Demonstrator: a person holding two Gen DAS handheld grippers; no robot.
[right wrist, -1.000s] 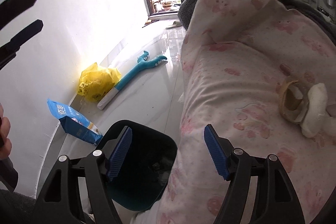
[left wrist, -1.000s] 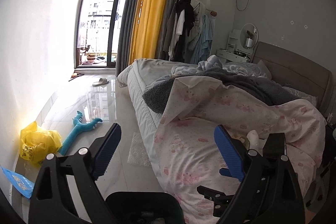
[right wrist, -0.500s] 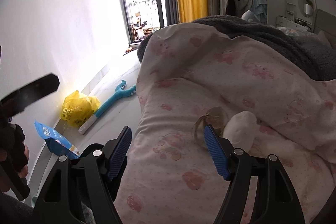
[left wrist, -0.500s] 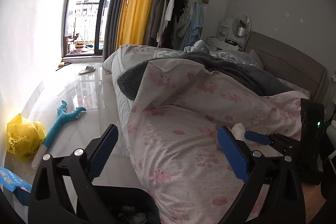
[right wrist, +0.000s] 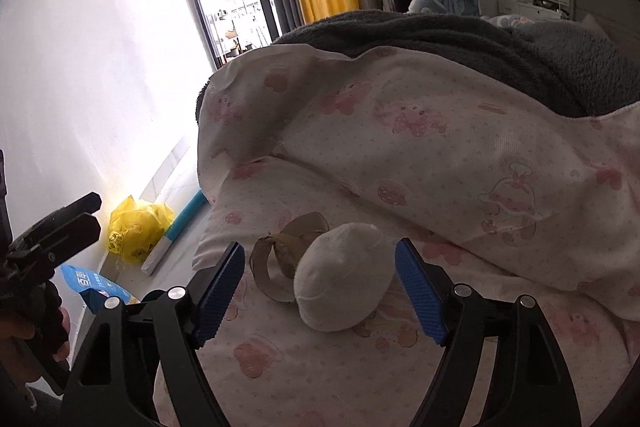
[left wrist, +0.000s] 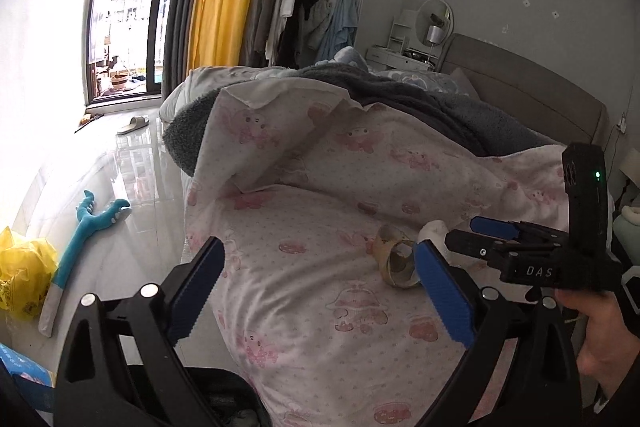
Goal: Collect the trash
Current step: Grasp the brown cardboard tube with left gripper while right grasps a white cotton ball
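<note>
A white crumpled wad and a torn brown cardboard tube lie side by side on the pink patterned duvet. My right gripper is open and empty, its jaws on either side of the wad and tube, just above the duvet. My left gripper is open and empty over the bed edge. The tube and the wad show near its right finger, with the right gripper beside them. A dark bin sits at the bottom edge.
On the glossy floor by the white wall lie a yellow plastic bag, a blue packet and a teal long-handled toy. A grey blanket covers the far bed. A slipper lies near the balcony door.
My right gripper has swung from over the bin and floor onto the bed and closed in on the wad and tube. The left gripper has turned right toward the bed.
</note>
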